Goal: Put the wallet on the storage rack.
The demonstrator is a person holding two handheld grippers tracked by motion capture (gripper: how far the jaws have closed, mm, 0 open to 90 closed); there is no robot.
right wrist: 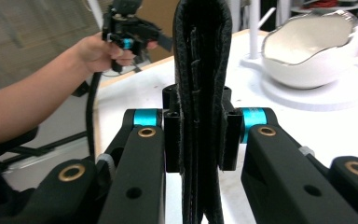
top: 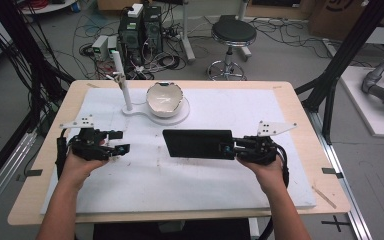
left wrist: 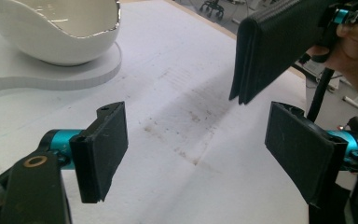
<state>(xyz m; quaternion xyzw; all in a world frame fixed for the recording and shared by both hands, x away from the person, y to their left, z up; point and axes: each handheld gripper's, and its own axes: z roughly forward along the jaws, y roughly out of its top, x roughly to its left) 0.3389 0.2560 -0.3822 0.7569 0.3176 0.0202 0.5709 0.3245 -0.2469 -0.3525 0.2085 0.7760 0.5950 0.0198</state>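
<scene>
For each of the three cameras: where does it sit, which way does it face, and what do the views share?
High view: above the person's side, looking forward and down on the table; both forearms enter from below.
Left gripper view: rides the left hand-held gripper, looking between its open jaws across the mat.
Right gripper view: rides the right hand-held gripper, jaws clamped on the black wallet; the other hand shows beyond.
Shared: white bowl and wallet in all three.
</scene>
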